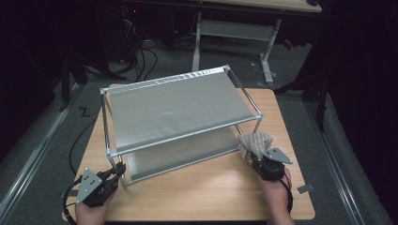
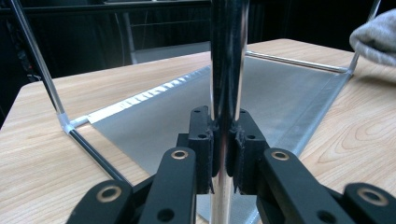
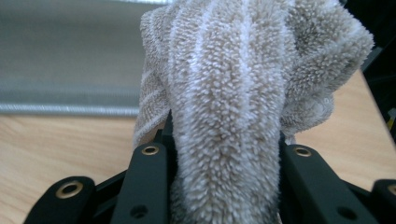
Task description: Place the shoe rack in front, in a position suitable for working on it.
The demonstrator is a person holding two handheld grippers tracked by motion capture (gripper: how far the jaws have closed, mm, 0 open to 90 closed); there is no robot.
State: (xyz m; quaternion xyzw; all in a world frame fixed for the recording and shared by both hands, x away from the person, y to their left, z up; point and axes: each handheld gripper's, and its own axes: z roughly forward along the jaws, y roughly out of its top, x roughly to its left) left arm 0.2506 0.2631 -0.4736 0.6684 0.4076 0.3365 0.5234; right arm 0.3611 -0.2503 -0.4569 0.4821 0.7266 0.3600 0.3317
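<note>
A two-tier metal rack (image 1: pixel 178 110) with grey fabric shelves stands on the wooden table (image 1: pixel 211 192). My left gripper (image 1: pixel 117 172) is shut on the rack's front left upright pole (image 2: pixel 227 70), which runs between its pads (image 2: pixel 204 140) in the left gripper view. My right gripper (image 1: pixel 256 157) sits near the rack's front right corner, shut on a bunched beige striped towel (image 1: pixel 255 141). In the right gripper view the fluffy towel (image 3: pixel 233 102) bulges up between the jaws. The towel (image 2: pixel 376 37) shows as a grey lump at the far right of the left gripper view.
The lower shelf (image 2: pixel 261 98) lies flat on the tabletop behind the pole. Bare wood runs along the front of the table (image 1: pixel 197 197). A desk frame (image 1: pixel 234 33) and cables (image 1: pixel 141 61) stand on the floor beyond the table.
</note>
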